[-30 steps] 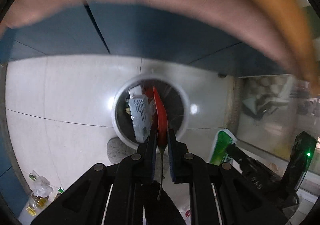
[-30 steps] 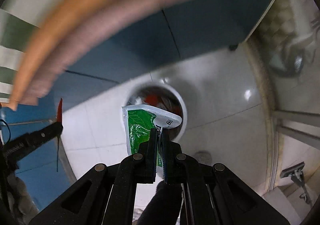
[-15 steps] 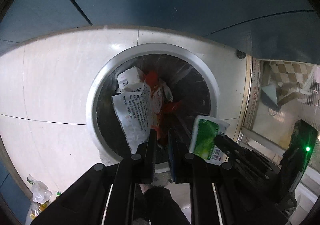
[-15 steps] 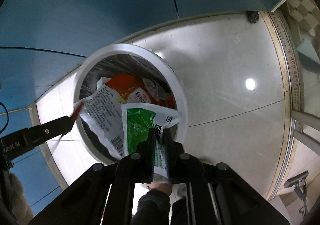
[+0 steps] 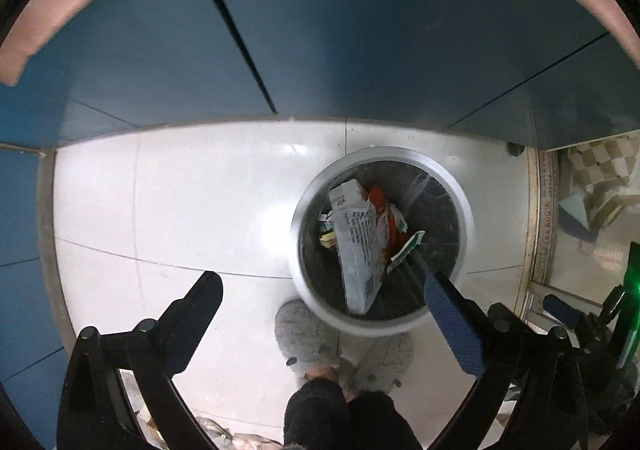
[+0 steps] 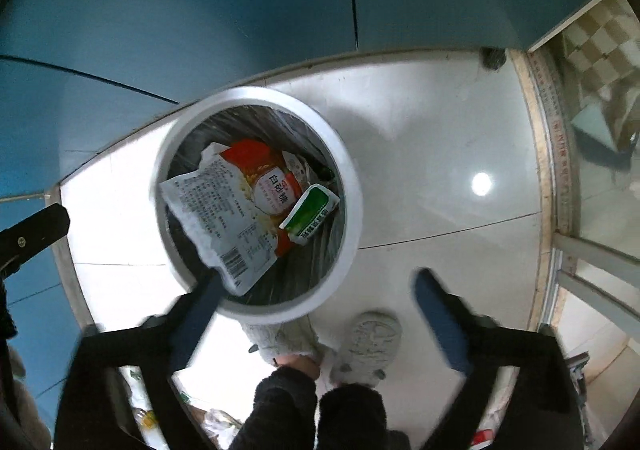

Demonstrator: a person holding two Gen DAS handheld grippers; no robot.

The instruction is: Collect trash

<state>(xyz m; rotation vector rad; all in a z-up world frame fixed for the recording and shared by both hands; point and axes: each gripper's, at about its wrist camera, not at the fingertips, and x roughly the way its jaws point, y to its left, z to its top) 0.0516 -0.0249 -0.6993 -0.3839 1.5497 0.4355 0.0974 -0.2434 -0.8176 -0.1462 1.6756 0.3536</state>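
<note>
The bin [image 6: 352, 185] stands on the floor [image 6: 440, 169], close before the wall [image 6: 240, 9]. In the bin lie a big wrapper [image 6: 224, 217] at the left, a small packet [image 6: 310, 213] just right of it, and a carton [image 5: 346, 195] behind them. The slippers [image 5: 304, 334] stand on the floor just before the bin. The doorway [image 6: 600, 109] is to the right.

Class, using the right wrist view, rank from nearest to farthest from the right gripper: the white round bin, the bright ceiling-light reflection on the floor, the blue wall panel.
From the open right gripper:
1. White round bin, just ahead, left.
2. Bright ceiling-light reflection, right, on the floor.
3. Blue wall panel, beyond the bin.
</note>
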